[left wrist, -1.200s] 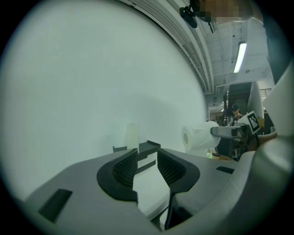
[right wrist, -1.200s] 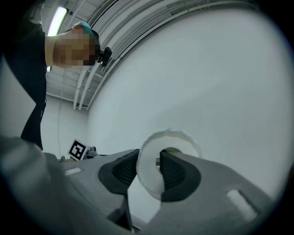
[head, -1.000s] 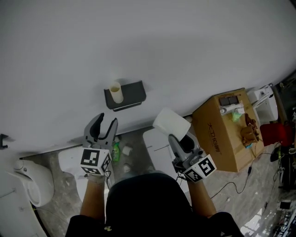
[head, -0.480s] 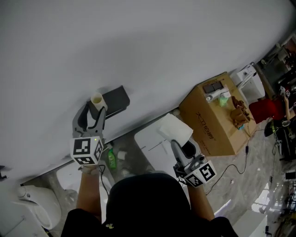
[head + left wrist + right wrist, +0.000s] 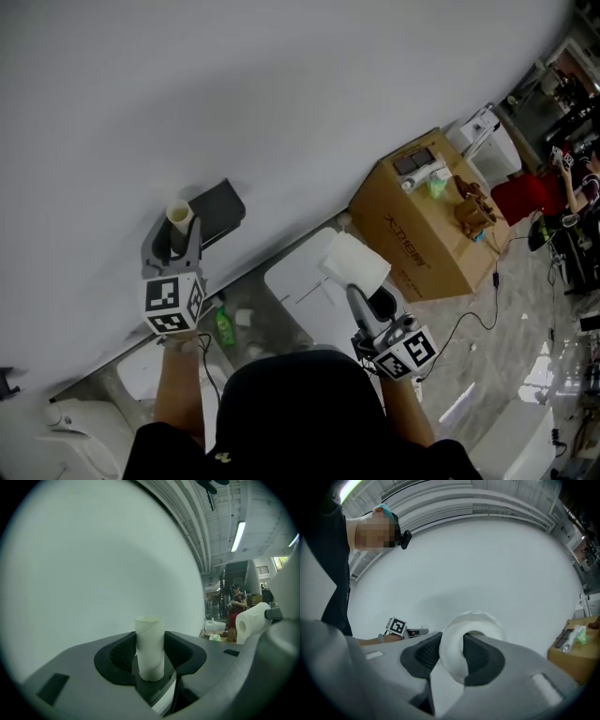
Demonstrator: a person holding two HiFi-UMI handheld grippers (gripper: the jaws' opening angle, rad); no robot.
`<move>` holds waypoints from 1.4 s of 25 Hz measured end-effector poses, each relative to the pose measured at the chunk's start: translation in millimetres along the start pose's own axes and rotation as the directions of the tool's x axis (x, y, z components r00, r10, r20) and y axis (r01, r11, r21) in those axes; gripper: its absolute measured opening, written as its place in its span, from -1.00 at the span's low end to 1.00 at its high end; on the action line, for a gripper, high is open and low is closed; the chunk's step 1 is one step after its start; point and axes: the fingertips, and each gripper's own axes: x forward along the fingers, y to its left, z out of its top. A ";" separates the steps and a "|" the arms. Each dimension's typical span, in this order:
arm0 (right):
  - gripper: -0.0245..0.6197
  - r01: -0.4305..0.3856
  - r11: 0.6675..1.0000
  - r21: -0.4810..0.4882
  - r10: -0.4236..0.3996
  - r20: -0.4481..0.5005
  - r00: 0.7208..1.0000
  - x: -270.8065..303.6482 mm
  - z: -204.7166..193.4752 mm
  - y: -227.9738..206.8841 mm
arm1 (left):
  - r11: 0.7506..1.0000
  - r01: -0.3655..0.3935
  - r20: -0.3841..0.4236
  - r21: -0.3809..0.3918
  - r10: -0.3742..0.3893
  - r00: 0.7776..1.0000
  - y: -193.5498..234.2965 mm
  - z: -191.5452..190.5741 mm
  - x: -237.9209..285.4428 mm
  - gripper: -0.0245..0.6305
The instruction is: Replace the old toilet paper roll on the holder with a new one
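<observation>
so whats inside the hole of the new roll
One jaw of the right gripper sits in the hole of the new roll, the other outside, pinching its wall. Deeper inside is covered by that jaw.

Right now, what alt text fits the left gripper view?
An empty cardboard tube stands upright between the closing jaws of the left tongs, against a plain white wall. A full toilet paper roll shows at the right edge.
</observation>
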 end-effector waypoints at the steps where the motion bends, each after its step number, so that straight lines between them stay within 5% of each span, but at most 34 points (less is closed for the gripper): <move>1: -0.51 0.000 1.000 0.002 0.000 0.001 1.000 0.3 0.2 0.5 | 1.000 -0.001 0.002 0.000 0.001 1.000 0.4 0.6 -0.9 -0.36; 10: -0.51 -0.085 0.996 0.015 0.085 -0.008 0.996 21.0 -3.0 12.5 | 0.998 -0.068 0.083 0.006 0.067 0.994 14.3 28.4 -36.9 -0.37; 18: -0.51 -0.240 0.970 0.042 0.242 -0.038 0.970 56.7 -17.2 40.9 | 0.988 -0.153 0.071 -0.005 0.153 0.986 33.0 17.1 -85.3 -0.37; 35: -0.51 -0.553 0.826 0.113 0.564 -0.117 0.818 112.2 -57.6 131.3 | 0.917 -0.376 -0.076 -0.131 0.369 0.926 61.5 -70.5 -211.3 -0.36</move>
